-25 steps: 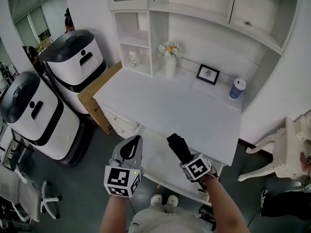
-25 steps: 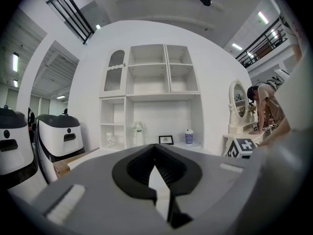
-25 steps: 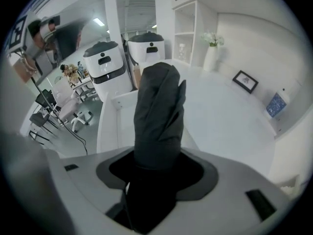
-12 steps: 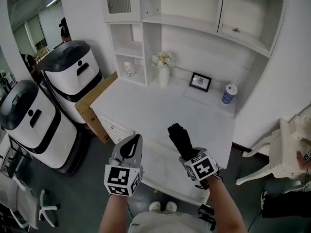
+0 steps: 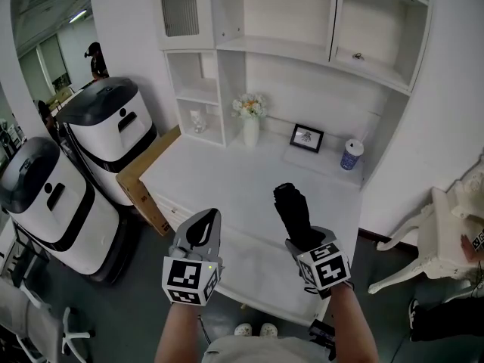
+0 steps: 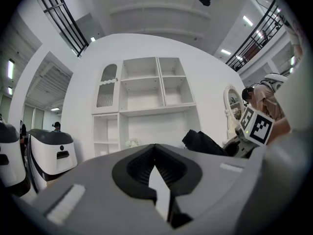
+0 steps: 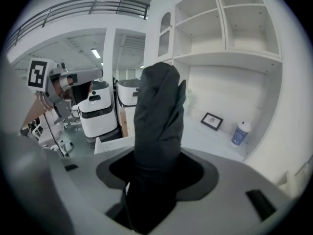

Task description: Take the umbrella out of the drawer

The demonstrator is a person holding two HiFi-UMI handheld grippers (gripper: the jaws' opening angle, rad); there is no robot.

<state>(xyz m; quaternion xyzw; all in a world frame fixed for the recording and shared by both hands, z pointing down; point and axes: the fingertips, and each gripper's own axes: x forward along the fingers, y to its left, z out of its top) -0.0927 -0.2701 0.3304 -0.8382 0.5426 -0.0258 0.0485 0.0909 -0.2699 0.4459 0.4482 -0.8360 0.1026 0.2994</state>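
The right gripper (image 5: 302, 234) is clamped on the folded black fabric umbrella (image 5: 292, 205), which points upward in the air, above the open white wooden drawer (image 5: 253, 267). The left gripper (image 5: 200, 231) is beside it, jaws together and empty.

A vase of flowers (image 5: 250, 121), a small framed picture (image 5: 307, 138) and a blue cup (image 5: 350, 156) with a white lid stand apart along the back of the white surface (image 5: 227, 174). To its left are two white machines (image 5: 106, 123) with black tops. A brown cardboard box (image 5: 141, 169) lies between the farther machine and the surface. A white chair (image 5: 446, 240) stands at the right.
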